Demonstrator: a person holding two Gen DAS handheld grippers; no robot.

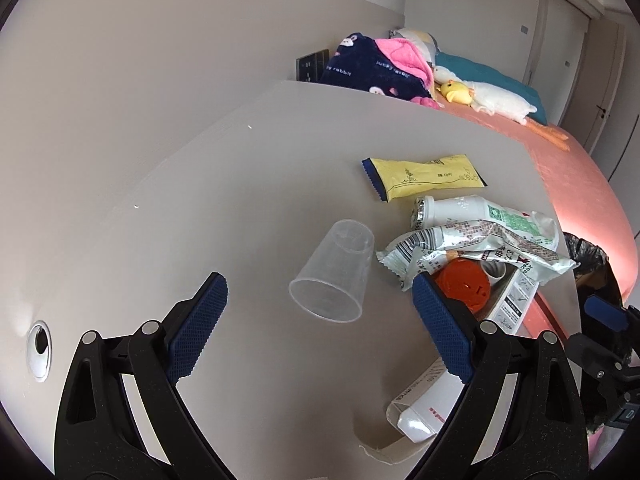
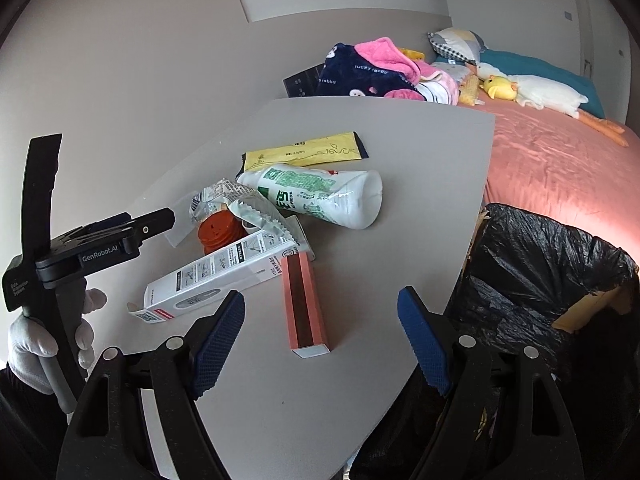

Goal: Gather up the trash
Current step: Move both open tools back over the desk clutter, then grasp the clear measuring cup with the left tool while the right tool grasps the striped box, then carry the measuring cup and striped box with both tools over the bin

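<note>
Trash lies on a grey table [image 1: 280, 152]. A clear plastic cup [image 1: 332, 272] lies on its side just ahead of my open, empty left gripper [image 1: 320, 320]. Beyond it are a yellow wrapper [image 1: 424, 176], a white bottle [image 1: 480, 212], a crumpled silver wrapper [image 1: 460, 248], an orange lid [image 1: 464, 284] and a white carton [image 1: 424, 408]. In the right wrist view my right gripper [image 2: 320, 340] is open and empty over a pink box [image 2: 304, 304], next to the white carton [image 2: 216, 276], bottle [image 2: 320, 196] and yellow wrapper [image 2: 308, 148]. A bin with a black bag [image 2: 540, 280] stands right of the table [image 2: 400, 152].
A bed with a pink sheet [image 2: 560, 160], blankets [image 2: 368, 68] and a plush duck [image 2: 536, 92] lies behind the table. A round cable hole [image 1: 39, 350] is in the table at the left. The left gripper's body and a gloved hand [image 2: 32, 344] show at the left.
</note>
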